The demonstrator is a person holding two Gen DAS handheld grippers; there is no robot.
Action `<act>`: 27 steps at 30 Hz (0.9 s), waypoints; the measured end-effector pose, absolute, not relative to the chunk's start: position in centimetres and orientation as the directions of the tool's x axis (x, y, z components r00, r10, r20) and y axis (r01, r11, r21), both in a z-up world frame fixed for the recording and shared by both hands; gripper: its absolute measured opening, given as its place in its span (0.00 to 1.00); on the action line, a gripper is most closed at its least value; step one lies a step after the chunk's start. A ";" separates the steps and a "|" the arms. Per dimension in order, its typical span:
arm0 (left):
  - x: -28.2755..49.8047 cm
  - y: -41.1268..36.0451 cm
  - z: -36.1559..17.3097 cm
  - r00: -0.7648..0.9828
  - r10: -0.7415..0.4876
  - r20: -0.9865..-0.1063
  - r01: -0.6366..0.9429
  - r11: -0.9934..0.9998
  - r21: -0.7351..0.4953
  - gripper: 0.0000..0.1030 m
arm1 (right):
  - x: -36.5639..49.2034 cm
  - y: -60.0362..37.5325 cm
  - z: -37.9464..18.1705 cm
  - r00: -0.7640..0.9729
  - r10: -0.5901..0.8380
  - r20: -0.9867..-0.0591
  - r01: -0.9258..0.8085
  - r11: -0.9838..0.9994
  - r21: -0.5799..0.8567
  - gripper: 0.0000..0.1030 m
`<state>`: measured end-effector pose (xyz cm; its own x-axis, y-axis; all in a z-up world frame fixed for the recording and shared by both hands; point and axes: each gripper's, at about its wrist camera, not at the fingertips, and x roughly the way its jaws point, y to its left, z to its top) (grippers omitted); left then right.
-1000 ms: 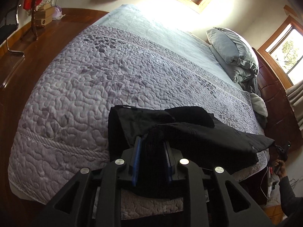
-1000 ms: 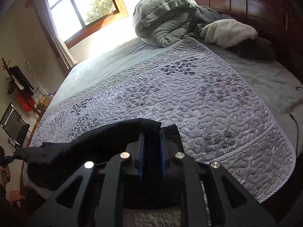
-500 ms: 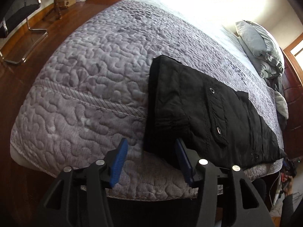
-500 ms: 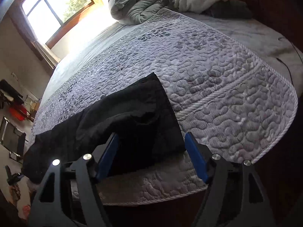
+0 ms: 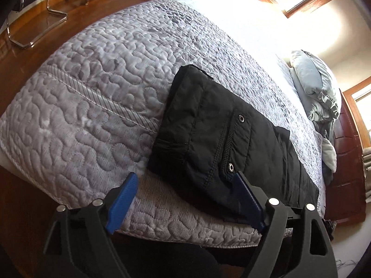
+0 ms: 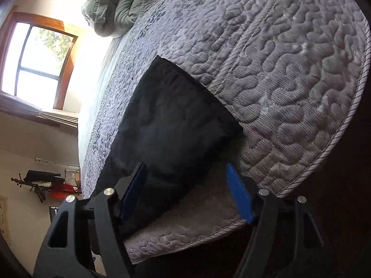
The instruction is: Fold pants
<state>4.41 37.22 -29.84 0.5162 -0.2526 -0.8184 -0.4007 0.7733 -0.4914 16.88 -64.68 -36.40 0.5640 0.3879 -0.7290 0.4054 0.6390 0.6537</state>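
Note:
Black pants (image 5: 222, 136) lie flat along the near edge of the bed, their waist end with two metal eyelets toward my left gripper. My left gripper (image 5: 185, 185) is open just in front of the waist end, its right pad touching the cloth edge. In the right wrist view the other end of the pants (image 6: 171, 120) lies on the quilt. My right gripper (image 6: 185, 180) is open and empty, its jaws spread around that end's near edge, tilted to the left.
A grey quilted bedspread (image 5: 97, 88) covers the bed and hangs over its edge. Pillows and bedding (image 5: 317, 88) pile up at the head end by a wooden headboard (image 5: 347, 153). A chair (image 5: 34, 18) stands on the wood floor at left.
Both grippers held the pants shut a second ago, then opened and let them drop flat on the bed. Both have since drawn back toward the bed's edge; the right one has tilted.

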 end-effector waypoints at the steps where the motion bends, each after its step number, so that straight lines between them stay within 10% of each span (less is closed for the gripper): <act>1: 4.8 37.2 -30.2 0.511 -0.259 -0.820 -0.408 0.766 -0.496 0.83 | 17.1 -64.7 -36.7 0.566 0.391 -0.725 0.407 0.633 0.659 0.50; 7: 6.1 36.9 -31.3 0.516 -0.285 -0.808 -0.433 0.727 -0.533 0.81 | 18.3 -64.4 -37.1 0.562 0.391 -0.728 0.407 0.636 0.656 0.37; 9: 6.8 36.9 -31.6 0.505 -0.278 -0.817 -0.445 0.727 -0.523 0.66 | 18.6 -64.5 -37.1 0.567 0.389 -0.726 0.406 0.636 0.657 0.37; 11: 7.3 37.0 -31.6 0.489 -0.245 -0.837 -0.466 0.738 -0.488 0.29 | 18.5 -64.4 -36.7 0.572 0.379 -0.728 0.398 0.648 0.650 0.34; 13: 7.4 37.3 -31.7 0.495 -0.249 -0.832 -0.474 0.725 -0.500 0.20 | 18.8 -64.5 -36.5 0.580 0.379 -0.722 0.392 0.647 0.654 0.26; 27: 6.4 38.0 -31.7 0.506 -0.159 -0.848 -0.532 0.716 -0.452 0.16 | 20.4 -63.6 -36.7 0.583 0.393 -0.711 0.341 0.676 0.653 0.13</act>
